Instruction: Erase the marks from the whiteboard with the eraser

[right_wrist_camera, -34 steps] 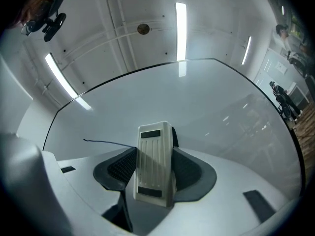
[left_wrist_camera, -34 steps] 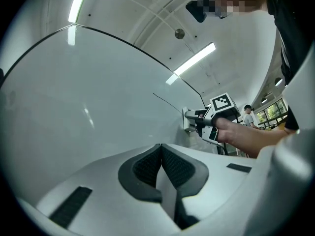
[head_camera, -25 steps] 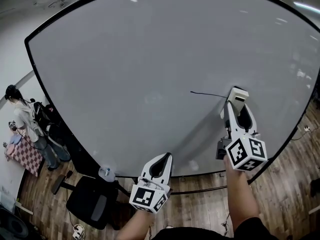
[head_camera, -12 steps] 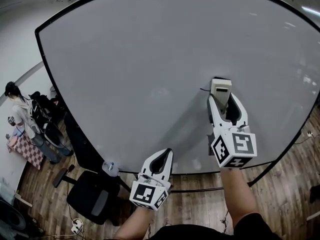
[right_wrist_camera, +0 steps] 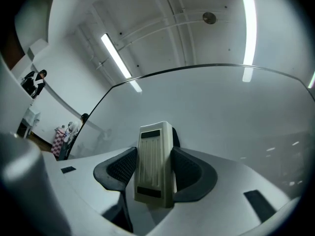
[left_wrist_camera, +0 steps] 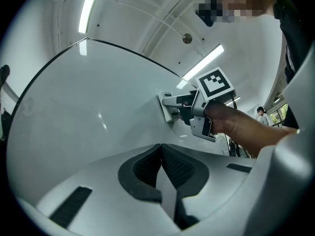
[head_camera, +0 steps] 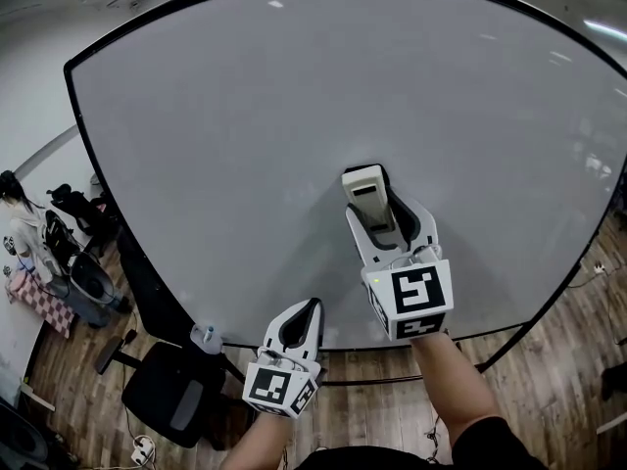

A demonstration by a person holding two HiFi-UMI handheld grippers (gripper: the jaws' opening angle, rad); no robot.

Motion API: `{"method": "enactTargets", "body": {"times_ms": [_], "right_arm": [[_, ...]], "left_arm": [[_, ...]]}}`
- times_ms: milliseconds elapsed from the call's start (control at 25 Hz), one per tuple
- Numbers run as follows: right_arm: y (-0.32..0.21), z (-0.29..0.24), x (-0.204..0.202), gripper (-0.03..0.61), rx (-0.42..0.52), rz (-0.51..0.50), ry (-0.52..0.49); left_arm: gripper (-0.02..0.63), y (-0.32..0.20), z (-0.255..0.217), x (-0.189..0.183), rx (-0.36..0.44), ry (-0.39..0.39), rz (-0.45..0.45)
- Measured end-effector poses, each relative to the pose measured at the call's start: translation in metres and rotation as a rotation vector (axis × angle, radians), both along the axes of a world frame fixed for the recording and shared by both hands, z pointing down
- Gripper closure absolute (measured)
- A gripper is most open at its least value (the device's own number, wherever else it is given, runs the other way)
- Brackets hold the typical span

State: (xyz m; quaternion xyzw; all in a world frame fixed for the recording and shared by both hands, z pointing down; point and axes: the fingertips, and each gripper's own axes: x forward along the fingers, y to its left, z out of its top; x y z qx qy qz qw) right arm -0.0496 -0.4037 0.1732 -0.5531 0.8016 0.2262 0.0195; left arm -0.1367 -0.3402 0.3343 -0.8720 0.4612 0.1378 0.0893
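A large whiteboard fills the head view, and I see no marks on it. My right gripper is shut on a cream eraser, which is pressed against the board near its middle. The right gripper view shows the eraser clamped between the dark pads, with the board behind. My left gripper hangs lower, by the board's bottom edge, its jaws closed on nothing. From the left gripper view the right gripper and eraser touch the board.
A black office chair and a water bottle stand below the board's lower left. More chairs and a person are at the far left, beside a checkered cloth. Wooden floor runs under the board.
My right gripper has carried the eraser leftward across the board. The thin black line seen a second ago no longer shows. The left gripper has stayed low.
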Motion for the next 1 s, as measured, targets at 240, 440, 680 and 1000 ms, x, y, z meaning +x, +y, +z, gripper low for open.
{"method": "enactTargets", "body": {"times_ms": [240, 440, 680, 1000], "right_arm": [[-0.002, 0.034, -0.068, 0.330, -0.077, -0.076, 0.232], [-0.001, 0.059, -0.087, 0.328, -0.096, -0.074, 0.427], [0.002, 0.095, -0.100, 0.325, -0.100, -0.111, 0.585], [0.036, 0.111, -0.066, 0.325, -0.047, -0.131, 0.497]], "left_arm": [[0.595, 0.000, 0.006, -0.026, 0.002, 0.017, -0.033], [0.595, 0.005, 0.004, -0.037, 0.009, 0.029, -0.079], [0.595, 0.006, 0.022, -0.053, -0.040, 0.069, -0.144], [0.595, 0.009, 0.030, -0.052, -0.056, 0.051, -0.171]]}}
